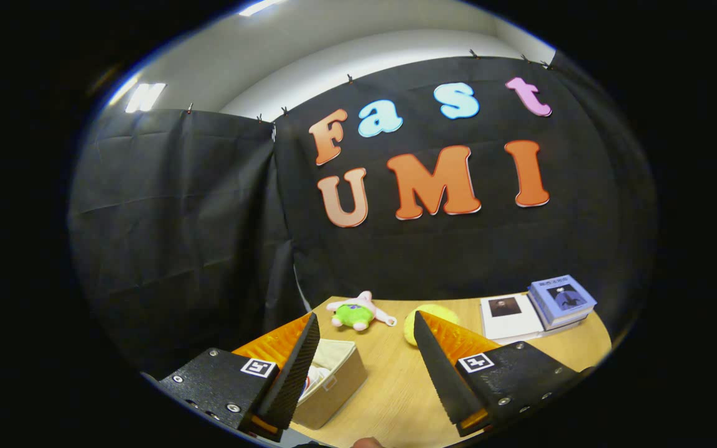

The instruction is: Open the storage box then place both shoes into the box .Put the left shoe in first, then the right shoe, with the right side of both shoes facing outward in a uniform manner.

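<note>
1. Beige fabric makes up the box [332, 382], which sits near the left edge of the table [396, 386], just beside the left finger and partly hidden behind it. Its top is open, showing a pale lining.
2. Something white with a touch of red and blue lies inside the box, close against the left finger; it may be a shoe [316, 377], but too little of it shows to be sure. I cannot tell where the other shoe is.
3. The gripper [365, 367] hangs above the table with its jaws wide and nothing between them but bare wood.
4. Handling, as a judgement: the box looks soft-walled and light, so it would likely slide or cave in if pushed from one side; coming down from above seems safer. A shoe ought to be light and fairly stiff at the sole and heel, softer at the upper. Taking hold across the heel collar or the side wall near the opening should give both fingers a firm bite and keep the shoe's facing under control.
5. Farther back near the far edge lie a plush toy [356, 313], a yellow ball [424, 318] just beyond the right finger, and books [536, 310] toward the far right corner.
</note>
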Demonstrator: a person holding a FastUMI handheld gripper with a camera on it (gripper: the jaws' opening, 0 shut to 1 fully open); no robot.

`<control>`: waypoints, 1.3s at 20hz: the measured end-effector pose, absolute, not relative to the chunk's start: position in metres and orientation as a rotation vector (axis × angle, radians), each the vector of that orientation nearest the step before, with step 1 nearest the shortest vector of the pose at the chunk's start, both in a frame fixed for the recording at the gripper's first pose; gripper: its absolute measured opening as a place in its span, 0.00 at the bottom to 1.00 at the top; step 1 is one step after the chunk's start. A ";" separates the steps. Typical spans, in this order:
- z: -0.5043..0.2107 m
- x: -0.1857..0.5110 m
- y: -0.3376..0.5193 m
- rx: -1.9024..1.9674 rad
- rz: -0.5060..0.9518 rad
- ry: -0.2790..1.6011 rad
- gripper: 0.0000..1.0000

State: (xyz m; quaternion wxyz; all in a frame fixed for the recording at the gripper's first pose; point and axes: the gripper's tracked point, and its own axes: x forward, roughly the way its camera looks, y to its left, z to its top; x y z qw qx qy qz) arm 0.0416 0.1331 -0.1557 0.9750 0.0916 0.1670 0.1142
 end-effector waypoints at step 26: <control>0.008 -0.031 -0.001 -0.069 -0.066 -0.061 0.97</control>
